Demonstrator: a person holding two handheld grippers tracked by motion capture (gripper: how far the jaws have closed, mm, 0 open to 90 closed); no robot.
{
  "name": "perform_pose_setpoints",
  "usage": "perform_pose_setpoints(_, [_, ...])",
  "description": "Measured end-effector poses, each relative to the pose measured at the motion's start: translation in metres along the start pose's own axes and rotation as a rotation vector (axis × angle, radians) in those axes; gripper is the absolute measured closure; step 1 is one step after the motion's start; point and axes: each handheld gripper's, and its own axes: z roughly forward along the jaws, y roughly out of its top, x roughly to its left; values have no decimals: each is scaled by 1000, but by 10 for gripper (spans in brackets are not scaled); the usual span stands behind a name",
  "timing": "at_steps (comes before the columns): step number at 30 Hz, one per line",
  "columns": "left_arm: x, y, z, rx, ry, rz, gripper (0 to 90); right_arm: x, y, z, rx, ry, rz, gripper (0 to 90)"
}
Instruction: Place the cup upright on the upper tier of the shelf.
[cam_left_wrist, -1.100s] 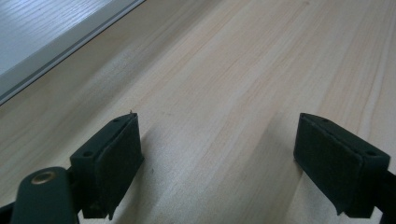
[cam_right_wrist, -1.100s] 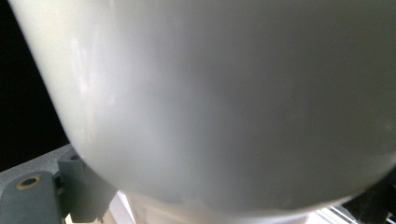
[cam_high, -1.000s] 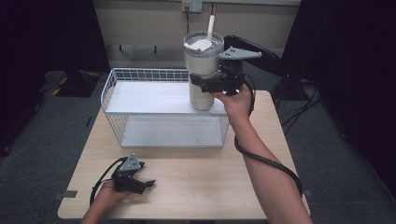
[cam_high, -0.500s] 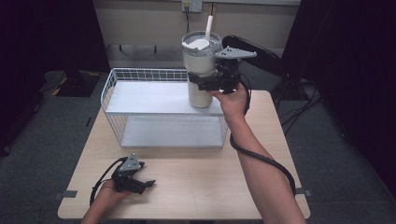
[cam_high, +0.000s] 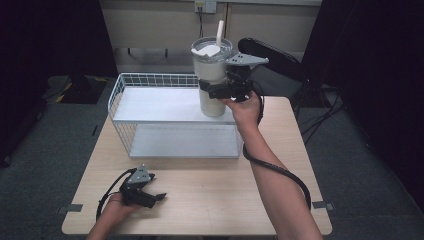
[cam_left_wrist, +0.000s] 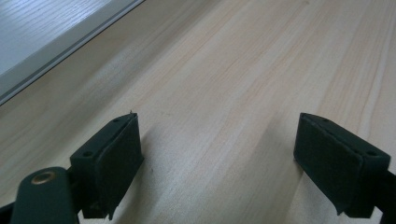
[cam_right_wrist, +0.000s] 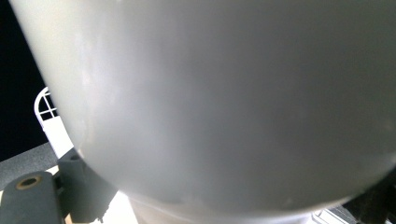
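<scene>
A: Right gripper (cam_high: 220, 92)?
B: Clamped on the tumbler (cam_high: 212, 75), cream body, clear lid, white straw (cam_high: 219, 32) sticking up. Tumbler is upright over the right rear part of the wire basket (cam_high: 170, 117); can't tell if its base touches the white shelf (cam_high: 160, 105) on top.
A: Right gripper view?
B: Tumbler wall (cam_right_wrist: 224, 93) pressed close between the jaws, a bit of basket rim (cam_right_wrist: 44, 105) at left.
A: Left gripper (cam_high: 150, 197)?
B: Jaws spread, nothing between them, resting on the wooden table (cam_high: 225, 200) near the front left edge. Left gripper view: pads (cam_left_wrist: 116, 158) wide apart over bare wood, basket's white base edge (cam_left_wrist: 60, 37) top left.
A: Anything in the way?
B: Black chair (cam_high: 272, 57) behind the table, just beyond the tumbler. Basket sits between the two grippers.
</scene>
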Motion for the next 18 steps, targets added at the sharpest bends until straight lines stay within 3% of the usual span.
perform_pose_setpoints(9, [0, 0, 0, 1, 0, 0, 145, -7, -8, -4, -41, 16, 35, 95])
perform_pose_setpoints(18, [0, 0, 0, 1, 0, 0, 145, -6, -10, -4, -48, 13, 28, 93])
